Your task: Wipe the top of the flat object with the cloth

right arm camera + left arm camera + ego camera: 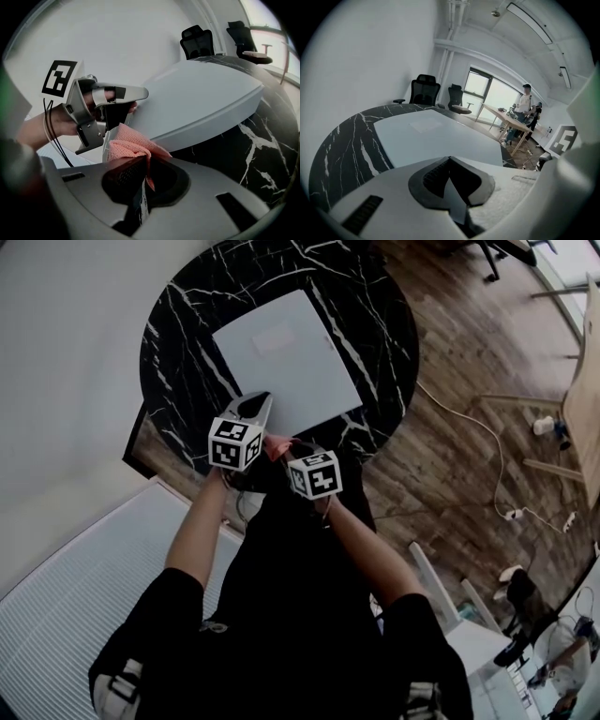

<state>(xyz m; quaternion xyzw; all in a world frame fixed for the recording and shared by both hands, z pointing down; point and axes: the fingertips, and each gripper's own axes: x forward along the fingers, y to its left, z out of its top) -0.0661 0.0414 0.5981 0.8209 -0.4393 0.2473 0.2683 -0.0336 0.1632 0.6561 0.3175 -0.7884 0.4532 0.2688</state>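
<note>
Flat object (286, 357) laid in middle of surface (183, 352). Left tool (255, 407) placed at its near edge. Right tool (142, 178) placed just right of left tool, cloth (125, 147) pinched in it.

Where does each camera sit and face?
Head view: on the head, steeply down at the table and flat object; forearms, left gripper, right gripper show.
Left gripper view: on the left gripper, across the flat object toward chairs; own jaws together.
Right gripper view: on the right gripper, toward the left gripper; jaws hold the cloth.
All share the flat object.
</note>
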